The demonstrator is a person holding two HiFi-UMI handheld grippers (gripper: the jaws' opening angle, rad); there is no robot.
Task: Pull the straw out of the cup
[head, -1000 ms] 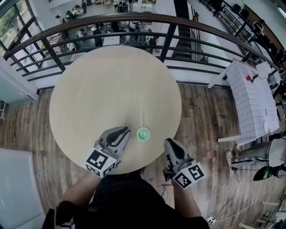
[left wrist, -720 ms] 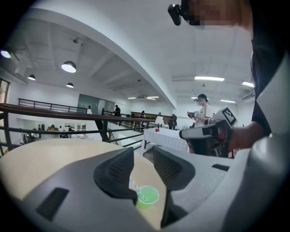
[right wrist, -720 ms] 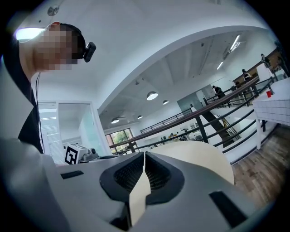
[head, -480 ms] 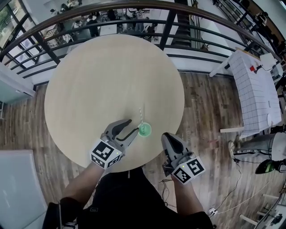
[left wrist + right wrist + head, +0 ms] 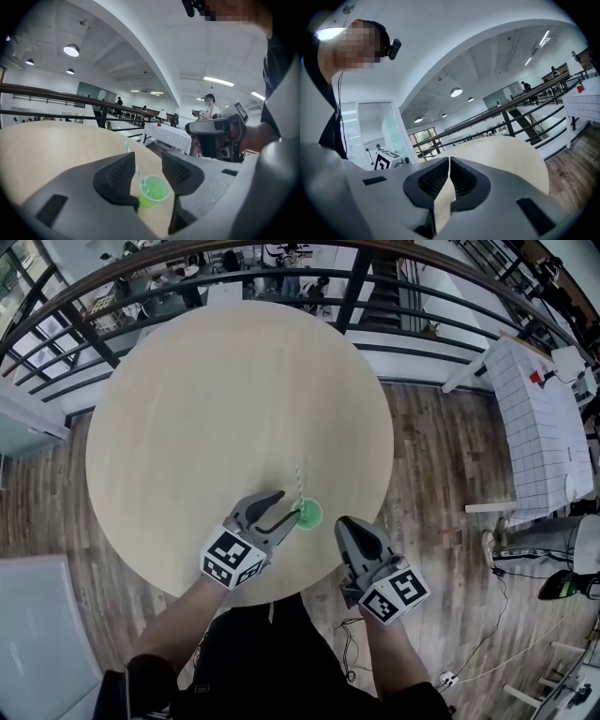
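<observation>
One cup [image 5: 307,515], one straw [image 5: 299,482], one table [image 5: 206,409]; one left gripper [image 5: 287,504], one right gripper [image 5: 349,524].

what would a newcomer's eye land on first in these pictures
The bright green cup with its striped straw stands out, near the person's edge of the big pale round table. The left gripper reaches toward it, its jaws having just been opening, with the cup in the gap ahead of them, ungripped. The right gripper hangs beside the table's edge, jaws together.
</observation>
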